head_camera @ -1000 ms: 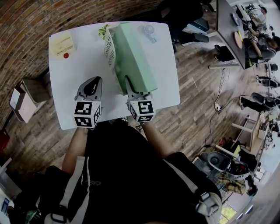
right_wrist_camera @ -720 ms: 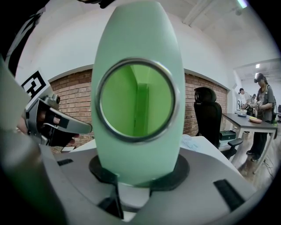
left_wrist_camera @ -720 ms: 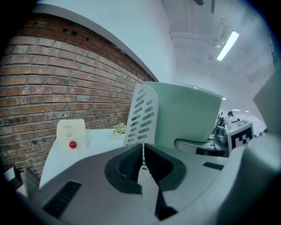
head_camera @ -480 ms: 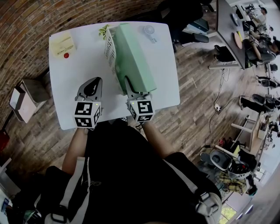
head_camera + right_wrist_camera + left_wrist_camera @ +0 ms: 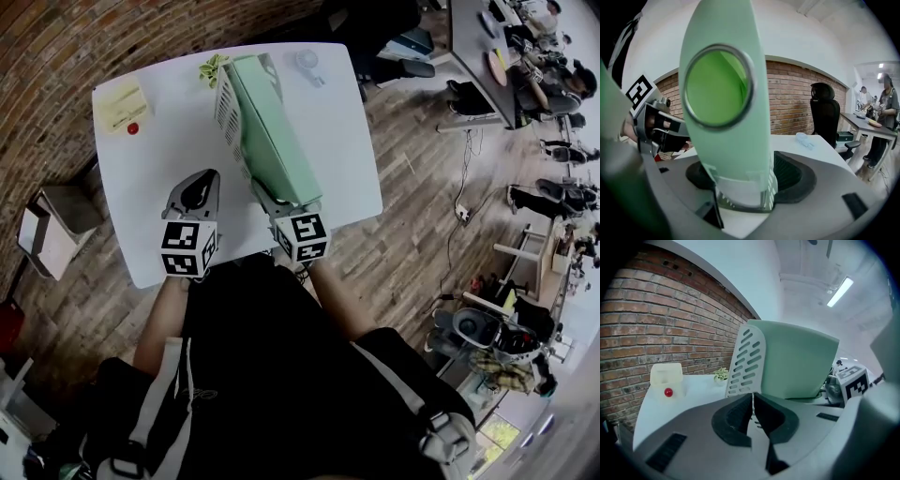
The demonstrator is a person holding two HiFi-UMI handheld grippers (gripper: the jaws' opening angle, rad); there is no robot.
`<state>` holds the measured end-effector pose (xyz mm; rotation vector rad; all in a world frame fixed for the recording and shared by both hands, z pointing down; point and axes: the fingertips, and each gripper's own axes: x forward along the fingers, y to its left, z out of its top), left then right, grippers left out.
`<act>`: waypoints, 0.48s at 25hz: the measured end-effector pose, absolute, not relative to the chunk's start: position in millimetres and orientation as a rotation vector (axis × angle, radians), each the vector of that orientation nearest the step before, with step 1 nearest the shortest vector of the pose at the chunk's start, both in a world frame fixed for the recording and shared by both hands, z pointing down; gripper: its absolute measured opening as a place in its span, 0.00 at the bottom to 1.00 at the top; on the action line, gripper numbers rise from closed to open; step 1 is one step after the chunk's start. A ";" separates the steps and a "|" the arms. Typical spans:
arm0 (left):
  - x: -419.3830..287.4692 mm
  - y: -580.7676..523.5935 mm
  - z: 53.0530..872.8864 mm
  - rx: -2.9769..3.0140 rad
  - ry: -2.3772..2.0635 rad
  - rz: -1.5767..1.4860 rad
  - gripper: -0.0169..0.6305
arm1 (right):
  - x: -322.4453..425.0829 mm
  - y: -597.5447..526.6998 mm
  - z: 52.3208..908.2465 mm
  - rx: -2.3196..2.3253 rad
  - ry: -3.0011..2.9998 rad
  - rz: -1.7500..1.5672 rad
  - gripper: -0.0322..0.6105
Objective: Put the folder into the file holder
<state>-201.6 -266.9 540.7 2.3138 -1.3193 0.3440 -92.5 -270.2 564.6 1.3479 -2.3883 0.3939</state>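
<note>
The green folder (image 5: 267, 131) stands upright in the white slotted file holder (image 5: 225, 105) near the middle of the white surface (image 5: 159, 159). Its spine faces the person, and the holder's slotted wall runs along its left side. The right claw (image 5: 266, 198) sits at the near end of the folder. In the right gripper view its jaws have just been opening: they now stand released on either side of the folder's spine (image 5: 724, 103), with the pads off the cover rather than pressing on it. A metal-rimmed finger hole (image 5: 717, 84) shows in the upper part of that spine. The left claw (image 5: 200, 185) hangs over bare surface just left of the holder, apart from it. The left gripper view shows this claw (image 5: 753, 401) clenched, with its dark pads meeting and nothing between them. Beyond those pads the holder's slotted wall (image 5: 746, 359) rises with the folder (image 5: 799, 362) behind it. A small potted plant (image 5: 214, 67) stands at the far end of the holder. A pale box (image 5: 120, 97) with a red ball (image 5: 132, 128) on its near side sits at the far left corner of the surface, well apart from the holder. A small clear object (image 5: 307, 62) lies near the far right corner. A brick wall (image 5: 656, 324) runs behind the surface, and a black office chair (image 5: 825, 112) stands beyond its right end. A cardboard box (image 5: 52, 220) rests on the wooden floor (image 5: 422, 206) to the left.
</note>
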 end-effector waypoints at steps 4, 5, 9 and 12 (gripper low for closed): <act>-201.0 -268.1 542.1 2.343 -1.258 0.365 0.07 | -89.8 -261.2 565.0 1.387 -2.343 0.403 0.58; -201.6 -268.7 543.0 2.351 -1.243 0.370 0.07 | -89.5 -259.4 565.5 1.403 -2.332 0.406 0.58; -200.7 -268.6 550.5 2.382 -1.174 0.387 0.07 | -83.7 -250.9 572.6 1.465 -2.274 0.420 0.58; -199.2 -263.9 545.4 2.400 -1.156 0.392 0.07 | -76.9 -238.2 571.2 1.492 -2.243 0.442 0.58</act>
